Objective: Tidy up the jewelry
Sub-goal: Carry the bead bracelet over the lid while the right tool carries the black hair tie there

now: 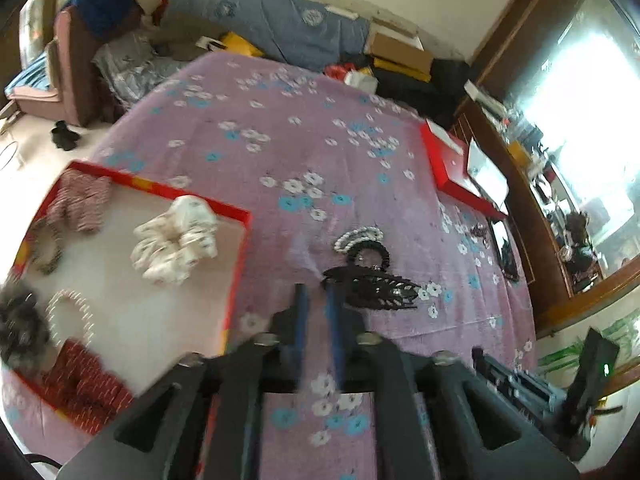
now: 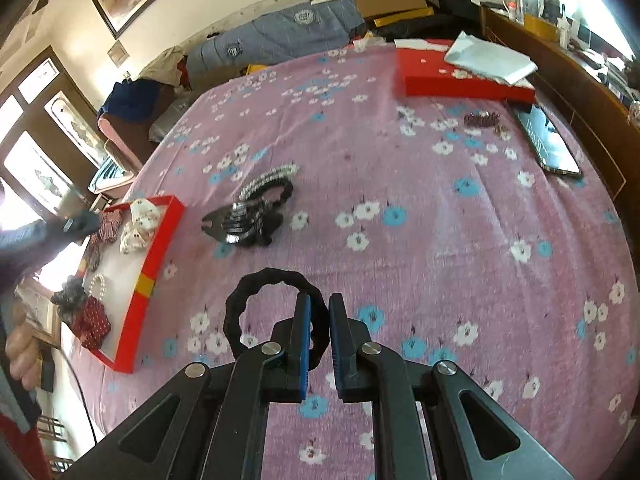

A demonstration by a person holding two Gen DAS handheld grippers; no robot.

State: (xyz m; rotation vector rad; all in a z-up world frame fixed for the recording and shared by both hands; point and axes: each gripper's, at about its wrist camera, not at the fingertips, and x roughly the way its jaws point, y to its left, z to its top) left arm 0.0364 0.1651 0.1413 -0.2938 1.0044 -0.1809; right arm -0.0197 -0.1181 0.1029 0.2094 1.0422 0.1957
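Left wrist view: my left gripper (image 1: pixel 318 300) has its jaws narrow and holds nothing I can see. It points at a black clip (image 1: pixel 374 286) on the bed (image 1: pixel 304 148), with a pearl band (image 1: pixel 359 237) just behind. The red tray (image 1: pixel 238 264) sits to the left.

Right wrist view: my right gripper (image 2: pixel 319 312) is almost closed over a black hair tie (image 2: pixel 240 312). I cannot tell if it pinches the tie. If not, the tie could slip off before reaching the tray.
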